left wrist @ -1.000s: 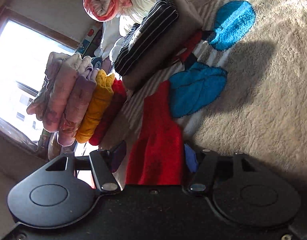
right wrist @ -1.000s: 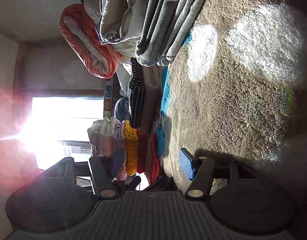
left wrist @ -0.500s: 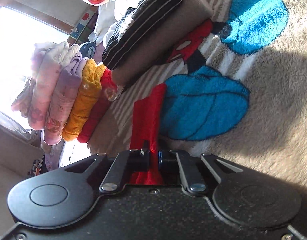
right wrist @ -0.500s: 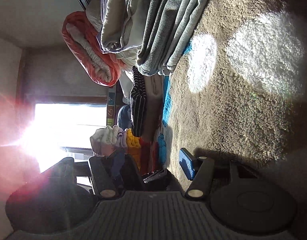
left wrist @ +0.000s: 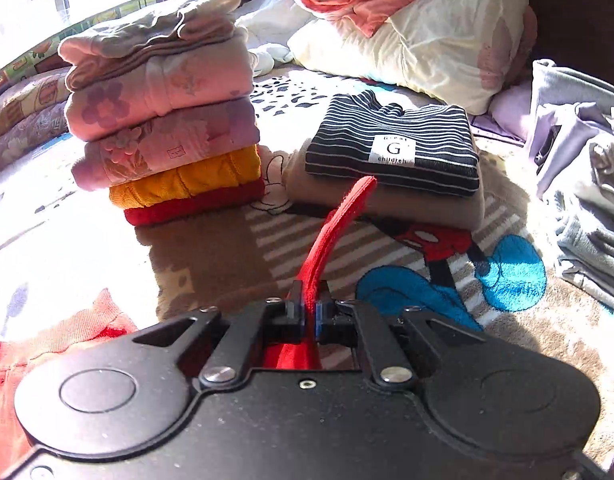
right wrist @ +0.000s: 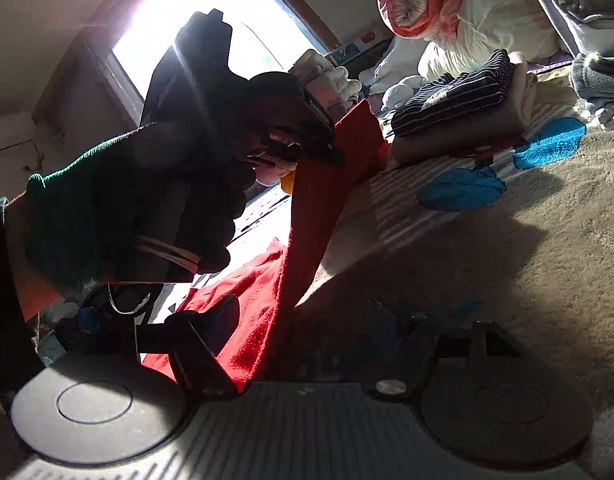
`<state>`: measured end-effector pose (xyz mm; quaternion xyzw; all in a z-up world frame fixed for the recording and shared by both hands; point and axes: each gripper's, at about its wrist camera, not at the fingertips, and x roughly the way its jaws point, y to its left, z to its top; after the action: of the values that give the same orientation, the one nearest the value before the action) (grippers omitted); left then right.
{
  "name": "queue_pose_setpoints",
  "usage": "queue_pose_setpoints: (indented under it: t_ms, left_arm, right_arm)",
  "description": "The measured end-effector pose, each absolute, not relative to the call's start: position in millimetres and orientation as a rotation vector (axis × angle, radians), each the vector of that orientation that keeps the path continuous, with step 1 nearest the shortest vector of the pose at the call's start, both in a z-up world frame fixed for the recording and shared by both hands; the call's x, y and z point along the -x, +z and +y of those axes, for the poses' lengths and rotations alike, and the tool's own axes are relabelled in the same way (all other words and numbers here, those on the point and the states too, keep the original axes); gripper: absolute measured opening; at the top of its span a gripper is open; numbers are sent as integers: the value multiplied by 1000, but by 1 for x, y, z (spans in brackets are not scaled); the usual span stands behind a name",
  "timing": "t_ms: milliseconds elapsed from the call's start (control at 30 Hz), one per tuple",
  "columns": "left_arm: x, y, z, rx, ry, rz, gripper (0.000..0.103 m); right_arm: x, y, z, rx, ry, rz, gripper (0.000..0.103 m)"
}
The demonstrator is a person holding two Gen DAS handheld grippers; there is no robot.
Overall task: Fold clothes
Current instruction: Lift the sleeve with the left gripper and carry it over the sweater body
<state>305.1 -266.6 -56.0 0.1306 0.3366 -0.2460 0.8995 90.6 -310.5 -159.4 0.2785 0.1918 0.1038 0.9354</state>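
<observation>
Item: red garment [left wrist: 339,228]. Lifted at one edge, which I pinch in my left gripper [left wrist: 310,314], pads shut tight on the fabric. From the pinch a narrow red strip runs up and away toward the far stacks; the rest hangs below, out of the left wrist view. In the right wrist view the same red garment [right wrist: 307,208] drops as a long panel from the left gripper [right wrist: 307,152] down to the bed, its lower part pooled near my right gripper [right wrist: 307,332]. Long axis: roughly vertical, top far, bottom near.

Right gripper: fingers stand wide apart, holding nothing; one finger [right wrist: 211,320] lies against the pooled red cloth, the other is in shadow. It is the nearer tool to the loose lower edge, which lies to its left, so I judge the next grasp falls to it.

Surface: plush blanket [left wrist: 547,352], beige with blue and red cartoon patches, soft and likely to drag on cloth.

Near left: an orange-red garment [left wrist: 51,340], crumpled.

Far left: folded stack [left wrist: 163,120], pink and lilac over yellow over red.

Far centre: striped top [left wrist: 395,144] folded on a tan garment [left wrist: 407,204].

Right: grey folded pile [left wrist: 587,208].

Far: rolled quilt [left wrist: 407,28], bright window [right wrist: 211,12].
</observation>
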Motion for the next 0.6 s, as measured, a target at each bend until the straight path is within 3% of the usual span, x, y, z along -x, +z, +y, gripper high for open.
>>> queue_pose_setpoints:
  t_ms: [367, 600]
  left_arm:
    - [-301, 8, -171, -83, -493, 598, 3]
    - [-298, 27, -116, -29, -474, 565, 3]
  right_arm:
    - [-94, -164, -192, -220, 297, 491, 70]
    - [-93, -168, -167, -112, 314, 494, 68]
